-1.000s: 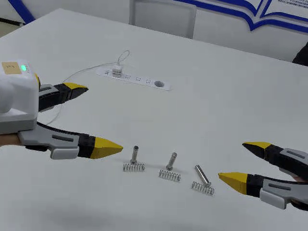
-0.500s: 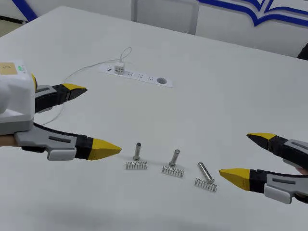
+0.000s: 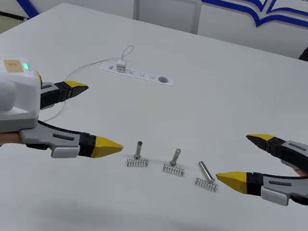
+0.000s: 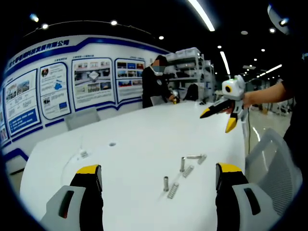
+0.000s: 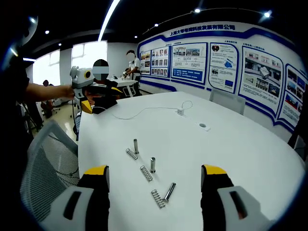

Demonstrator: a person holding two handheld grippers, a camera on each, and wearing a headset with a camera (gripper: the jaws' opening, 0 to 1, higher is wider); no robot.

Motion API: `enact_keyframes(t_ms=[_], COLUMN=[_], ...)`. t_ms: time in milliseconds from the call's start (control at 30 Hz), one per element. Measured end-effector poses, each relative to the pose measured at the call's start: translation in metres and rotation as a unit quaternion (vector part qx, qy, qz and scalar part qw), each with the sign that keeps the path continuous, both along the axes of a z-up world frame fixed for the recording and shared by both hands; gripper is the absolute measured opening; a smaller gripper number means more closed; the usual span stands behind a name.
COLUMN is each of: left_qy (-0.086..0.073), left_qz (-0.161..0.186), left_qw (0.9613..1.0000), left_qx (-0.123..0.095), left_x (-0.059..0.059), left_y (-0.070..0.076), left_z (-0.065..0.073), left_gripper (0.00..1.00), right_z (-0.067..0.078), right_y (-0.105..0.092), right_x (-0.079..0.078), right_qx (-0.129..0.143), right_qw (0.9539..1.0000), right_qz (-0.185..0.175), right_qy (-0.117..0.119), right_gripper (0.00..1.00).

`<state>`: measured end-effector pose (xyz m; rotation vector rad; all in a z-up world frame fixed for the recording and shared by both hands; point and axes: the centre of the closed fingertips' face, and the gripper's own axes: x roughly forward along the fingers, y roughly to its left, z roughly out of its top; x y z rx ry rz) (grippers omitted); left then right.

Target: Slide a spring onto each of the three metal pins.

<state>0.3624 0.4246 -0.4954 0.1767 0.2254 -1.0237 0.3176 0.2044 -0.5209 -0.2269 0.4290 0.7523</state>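
Observation:
Three metal pins sit in a row on the white table (image 3: 231, 86), each with a spring lying just in front of it. The left pin (image 3: 139, 149) and middle pin (image 3: 176, 156) stand upright, and the right pin (image 3: 205, 171) lies flat. Their springs are the left one (image 3: 137, 162), the middle one (image 3: 173, 169) and the right one (image 3: 206, 184). My left gripper (image 3: 96, 115) hovers open to the left of the row. My right gripper (image 3: 238, 158) is open, its lower tip close beside the right spring. Between my right jaws I see the lying pin (image 5: 169, 191) and its spring (image 5: 157, 198).
A white power strip (image 3: 137, 74) with a plug and a thin cable lies farther back on the table. A chair (image 3: 166, 12) stands at the far edge. A mesh chair (image 5: 48, 163) sits by the near table edge. People stand in the background.
The head camera has shifted a little. My right gripper's lower tip has crept slightly closer to the right spring. Both grippers remain open; pins and springs have not moved.

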Motion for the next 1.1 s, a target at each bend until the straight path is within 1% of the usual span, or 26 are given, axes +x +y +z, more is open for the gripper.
enact_keyframes(t_ms=[67,167,267,467,667,833,933,1000,1033,1100], left_qy=[0.001,0.005,0.008,0.016,0.018,0.016,0.02,0.022,0.023,0.026], left_qz=[0.001,0.002,-0.001,-0.005,-0.007,-0.003,0.0,0.002,0.003,0.003], left_qw=[1.0,1.0,1.0,0.9999,0.9998,0.9998,0.9998,0.9997,0.9997,0.9996], left_qx=[-0.004,-0.001,0.003,0.005,0.008,0.01,0.008,0.008,0.008,0.009], left_x=[0.001,0.002,-0.001,-0.005,-0.006,-0.003,-0.001,0.001,0.001,0.001], left_y=[-0.002,-0.004,-0.006,-0.008,-0.009,-0.008,-0.007,-0.006,-0.006,-0.006], left_z=[-0.001,-0.006,-0.011,-0.018,-0.02,-0.022,-0.025,-0.027,-0.029,-0.03], left_gripper=[1.0,1.0,1.0,1.0,1.0,1.0,1.0,1.0,1.0,1.0], right_z=[-0.001,-0.004,-0.006,-0.006,-0.01,-0.016,-0.02,-0.025,-0.029,-0.034], right_y=[0.0,0.0,0.0,0.002,0.001,-0.004,-0.005,-0.005,-0.006,-0.005], right_x=[-0.001,-0.001,0.0,0.002,0.002,0.003,0.005,0.008,0.01,0.012], right_qx=[0.002,-0.003,-0.005,-0.008,-0.011,-0.017,-0.016,-0.021,-0.023,-0.025], right_qw=[1.0,1.0,0.9999,0.9999,0.9999,0.9997,0.9996,0.9995,0.9993,0.9992], right_qz=[0.0,0.0,0.0,0.0,0.0,-0.009,-0.013,-0.017,-0.019,-0.018], right_qy=[0.002,0.008,0.012,0.011,0.012,0.014,0.018,0.019,0.024,0.027], right_gripper=[0.79,0.79,0.79,0.78,0.78,0.75,0.74,0.71,0.7,0.69])
